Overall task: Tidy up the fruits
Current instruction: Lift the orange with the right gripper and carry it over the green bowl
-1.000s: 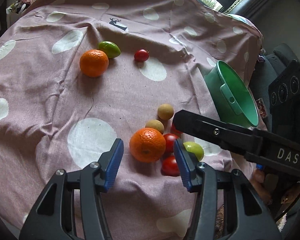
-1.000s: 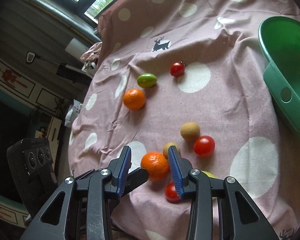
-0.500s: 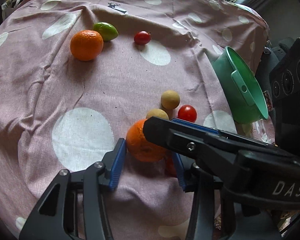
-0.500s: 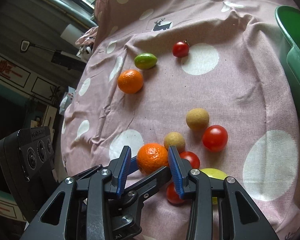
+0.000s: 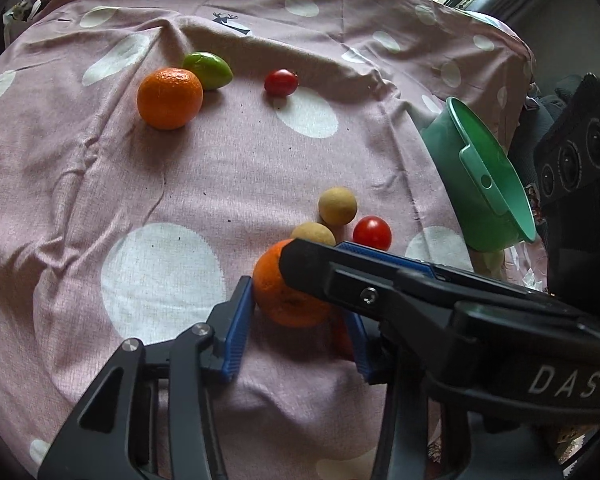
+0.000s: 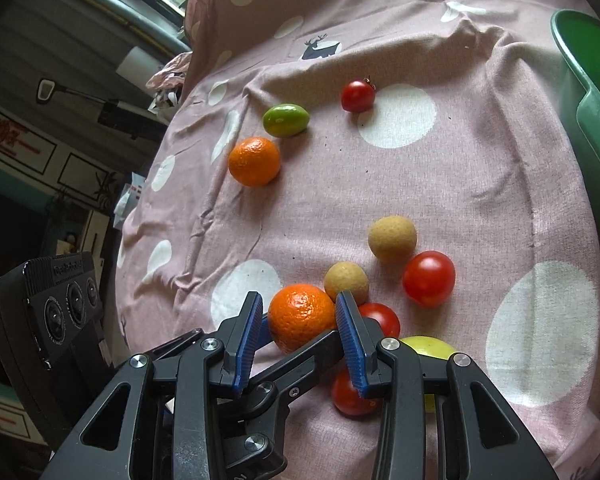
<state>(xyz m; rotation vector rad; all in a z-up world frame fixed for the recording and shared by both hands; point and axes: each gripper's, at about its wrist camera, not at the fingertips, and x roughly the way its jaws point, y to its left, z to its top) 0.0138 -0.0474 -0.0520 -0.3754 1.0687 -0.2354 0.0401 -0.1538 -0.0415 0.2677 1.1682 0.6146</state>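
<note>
Moved: both grippers went fwd & down since 1 s ago. The near orange (image 5: 288, 296) now sits between both sets of fingers; before, it lay a bit ahead of them.
Near orange: on the spotted pink cloth (image 5: 100, 184) over the table, at the near edge of the fruit pile. It has not been lifted.
Left gripper (image 5: 296, 308): fingers wide, one on each side of the near orange. The left blue pad (image 5: 236, 328) touches the peel. The other pad looks apart from it, w/ a red tomato squeezed in the gap.
Right gripper (image 6: 299, 300): fingers wide too, round the same orange. The right pad (image 6: 350, 344) is at the peel; the left pad shows a thin gap.
Key spot: the orange is straight ahead of both grippers, deep between the pads. It is round, so no long side to line up with. The right gripper lies across, on top of the left one.
Close by: a tan ball fruit (image 6: 346, 282) touches the orange; a tomato (image 6: 380, 318) & a yellow-green fruit (image 6: 432, 348) sit just beside the right finger.
Bowl: the green bowl (image 5: 496, 184) is off to the right, well apart, prob. nearer the right hand.
Far group: 2nd orange (image 5: 169, 98), green fruit (image 5: 208, 65) & small tomato (image 5: 281, 82), all far back.
Guess: only one hand should squeeze; two on one orange may bump or roll it.
</note>
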